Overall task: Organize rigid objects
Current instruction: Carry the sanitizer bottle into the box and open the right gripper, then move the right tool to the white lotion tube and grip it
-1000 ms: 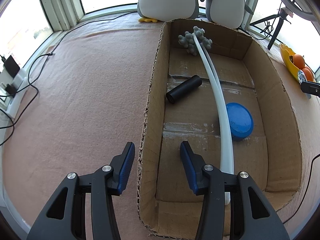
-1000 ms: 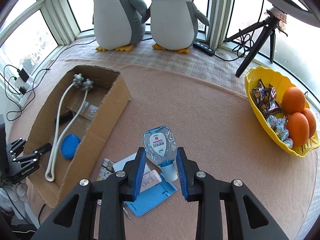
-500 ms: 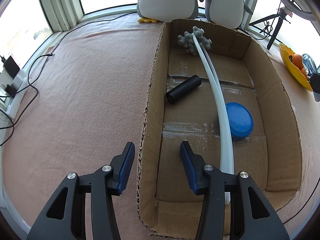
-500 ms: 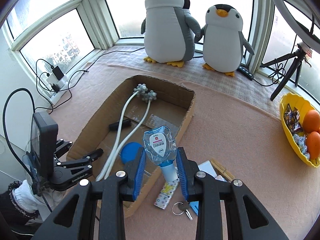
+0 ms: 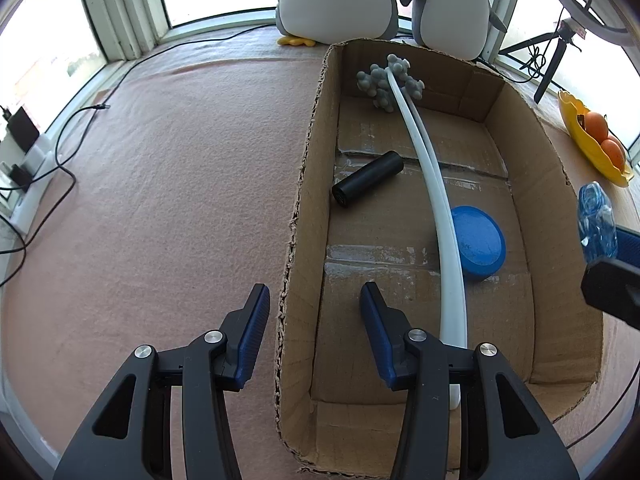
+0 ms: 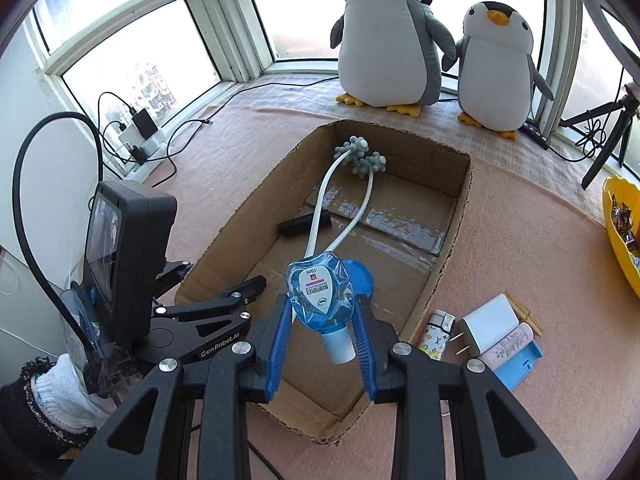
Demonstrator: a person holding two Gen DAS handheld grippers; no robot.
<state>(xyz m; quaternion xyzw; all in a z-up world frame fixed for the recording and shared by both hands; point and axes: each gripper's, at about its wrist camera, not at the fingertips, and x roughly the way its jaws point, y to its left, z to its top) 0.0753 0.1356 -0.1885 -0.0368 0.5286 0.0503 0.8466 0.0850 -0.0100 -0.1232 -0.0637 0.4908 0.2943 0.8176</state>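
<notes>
The right claw, clamped on the small blue bottle, has carried it from above the clutter on the pink-covered floor to over the near end of the cardboard box. The left claw straddles the box wall at its narrowest, gripping nothing I can see. Only lowering and release seem left for this 1 item.

Both wrist cameras look steeply down along their fingers, close over the cardboard box. They share it, with the penguin toys behind
</notes>
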